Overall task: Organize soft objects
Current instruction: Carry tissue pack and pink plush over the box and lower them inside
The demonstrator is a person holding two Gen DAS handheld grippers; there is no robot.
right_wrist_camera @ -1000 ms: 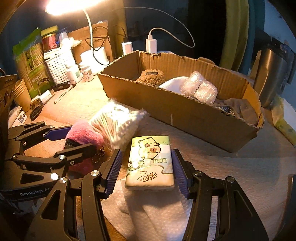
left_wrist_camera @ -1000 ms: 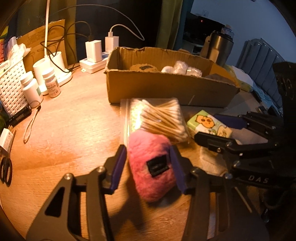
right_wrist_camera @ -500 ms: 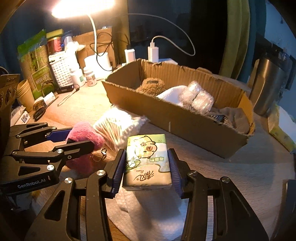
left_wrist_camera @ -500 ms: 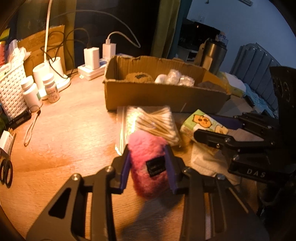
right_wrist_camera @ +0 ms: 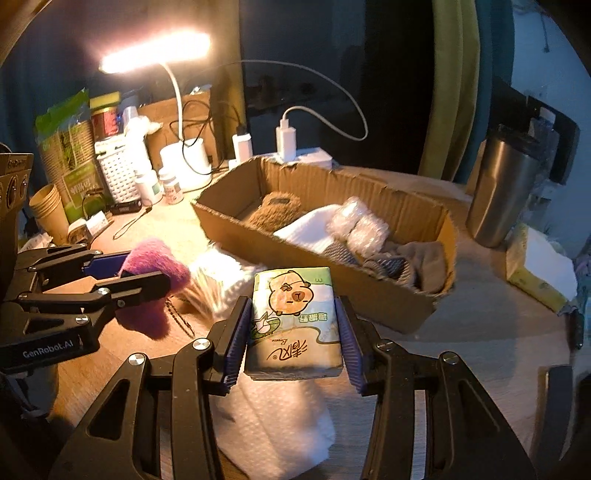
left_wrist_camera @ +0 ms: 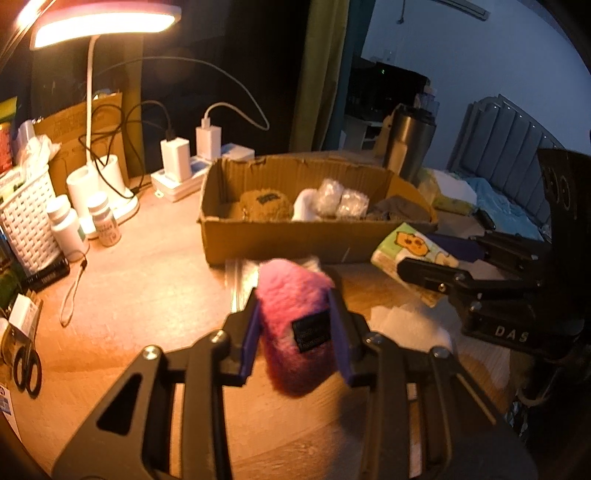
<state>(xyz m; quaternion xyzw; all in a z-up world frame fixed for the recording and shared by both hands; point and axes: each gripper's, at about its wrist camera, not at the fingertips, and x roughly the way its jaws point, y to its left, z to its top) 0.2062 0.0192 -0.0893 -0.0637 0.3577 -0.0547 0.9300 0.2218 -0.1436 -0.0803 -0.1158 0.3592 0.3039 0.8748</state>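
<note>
My left gripper (left_wrist_camera: 295,332) is shut on a pink plush pouch (left_wrist_camera: 291,317) with a black label, held above the wooden desk. In the right wrist view that pouch (right_wrist_camera: 151,266) shows at the left between the left gripper's fingers (right_wrist_camera: 122,288). My right gripper (right_wrist_camera: 291,332) is shut on a tissue pack (right_wrist_camera: 293,317) printed with a cartoon animal, also lifted off the desk; the same pack (left_wrist_camera: 410,247) appears at the right of the left wrist view. Behind both stands an open cardboard box (right_wrist_camera: 399,302) holding a brown plush (right_wrist_camera: 273,214), white cloth, wrapped bundles and grey fabric.
A bag of cotton swabs (right_wrist_camera: 218,280) and a white paper towel (right_wrist_camera: 273,417) lie on the desk below the grippers. A lit desk lamp (left_wrist_camera: 99,22), chargers, pill bottles (left_wrist_camera: 66,229), a white basket and scissors (left_wrist_camera: 27,369) crowd the left. A steel tumbler (right_wrist_camera: 506,195) stands at the right.
Both grippers closed on their objects, the left on the pink pouch and the right on the tissue pack, then rose with them off the desk.
</note>
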